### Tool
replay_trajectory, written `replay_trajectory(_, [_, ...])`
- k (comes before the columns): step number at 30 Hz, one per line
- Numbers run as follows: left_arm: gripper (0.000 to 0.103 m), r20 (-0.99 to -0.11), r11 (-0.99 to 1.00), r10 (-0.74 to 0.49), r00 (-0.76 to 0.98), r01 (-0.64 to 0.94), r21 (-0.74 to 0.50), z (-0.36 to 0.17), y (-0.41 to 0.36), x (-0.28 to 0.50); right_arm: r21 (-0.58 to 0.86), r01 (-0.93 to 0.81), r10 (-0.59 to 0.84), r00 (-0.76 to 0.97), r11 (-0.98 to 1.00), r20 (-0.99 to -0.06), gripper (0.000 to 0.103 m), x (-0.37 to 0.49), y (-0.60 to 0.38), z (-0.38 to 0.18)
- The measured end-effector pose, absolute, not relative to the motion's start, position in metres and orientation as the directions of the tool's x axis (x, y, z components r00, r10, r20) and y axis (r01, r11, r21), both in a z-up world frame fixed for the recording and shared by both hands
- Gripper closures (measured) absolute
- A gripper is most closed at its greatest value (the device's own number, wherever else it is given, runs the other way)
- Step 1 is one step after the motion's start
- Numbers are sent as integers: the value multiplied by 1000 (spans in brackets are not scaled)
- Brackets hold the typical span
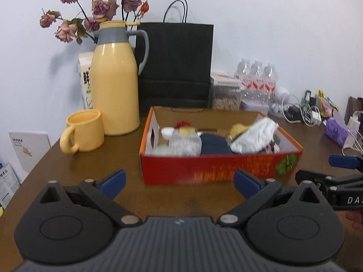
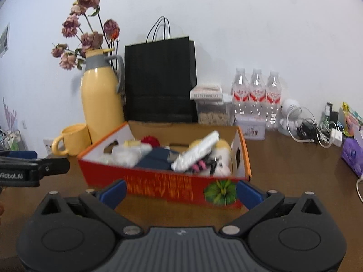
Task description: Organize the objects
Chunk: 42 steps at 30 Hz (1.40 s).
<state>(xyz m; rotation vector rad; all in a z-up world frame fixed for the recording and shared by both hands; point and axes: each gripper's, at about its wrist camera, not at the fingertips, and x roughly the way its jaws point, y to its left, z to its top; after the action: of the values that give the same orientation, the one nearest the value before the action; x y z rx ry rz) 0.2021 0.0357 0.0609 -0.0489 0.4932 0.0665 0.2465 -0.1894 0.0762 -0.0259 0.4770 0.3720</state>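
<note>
Both grippers empty, fingers spread: left gripper [image 1: 179,184], right gripper [image 2: 180,192]; red cardboard box [image 1: 211,170] of mixed items just ahead on brown table [image 1: 90,170]; yellow mug [image 1: 82,134] beside yellow thermos [image 1: 114,83].

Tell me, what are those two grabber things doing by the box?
A person holds a gripper in each hand over a brown table. The left gripper and the right gripper both have their jaws open and hold nothing. They point at a red box full of mixed things. Behind it stand a yellow jug, a yellow mug and a black bag. Nothing is being picked up right now.
</note>
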Motion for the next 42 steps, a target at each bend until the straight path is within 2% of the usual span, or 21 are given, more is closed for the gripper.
replay_trajectory(13, [0, -505, 996, 46, 862, -79, -44, 50, 25, 159, 73, -342, 330, 799, 937, -503, 0, 210, -193, 64])
replay_trajectory(42, [0, -505, 995, 52, 861, -90, -50, 53, 23, 146, 73, -341, 331, 806, 937, -490, 0, 195, -195, 69])
